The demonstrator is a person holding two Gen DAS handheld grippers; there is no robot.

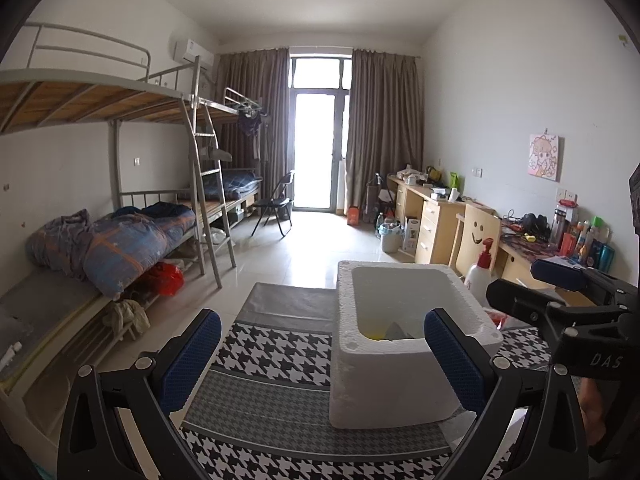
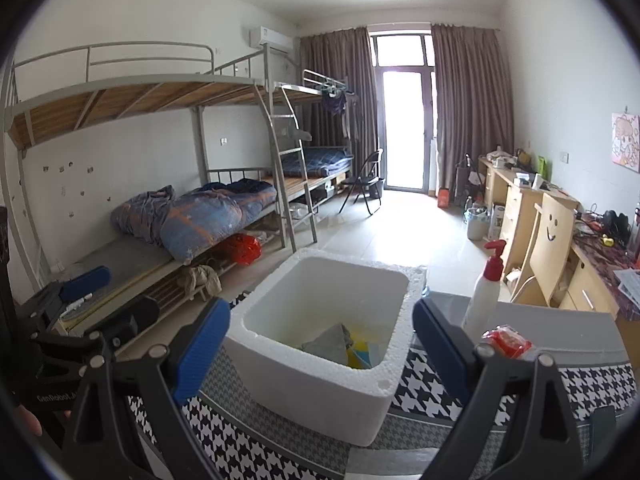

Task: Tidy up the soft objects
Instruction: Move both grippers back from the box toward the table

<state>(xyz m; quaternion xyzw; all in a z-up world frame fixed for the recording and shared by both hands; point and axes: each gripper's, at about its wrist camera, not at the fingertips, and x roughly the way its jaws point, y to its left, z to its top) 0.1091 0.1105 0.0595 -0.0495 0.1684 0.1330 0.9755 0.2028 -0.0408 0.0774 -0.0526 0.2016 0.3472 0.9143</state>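
Note:
A white foam box (image 1: 404, 376) stands on a houndstooth-patterned table (image 1: 260, 400); it also shows in the right wrist view (image 2: 320, 384). Inside lie a grey soft item (image 2: 330, 342) and yellow and blue soft items (image 2: 362, 354). My left gripper (image 1: 322, 354) is open and empty, held above the table just left of the box. My right gripper (image 2: 320, 344) is open and empty, its fingers either side of the box. The right gripper also shows in the left wrist view (image 1: 560, 292), and the left gripper in the right wrist view (image 2: 86, 284).
A white pump bottle with a red top (image 2: 486, 292) and a red packet (image 2: 506, 342) sit on the table right of the box. A wooden chair with a smiley face (image 2: 550, 244) and cluttered desks (image 2: 600, 264) stand to the right. Bunk beds (image 2: 180, 216) line the left wall.

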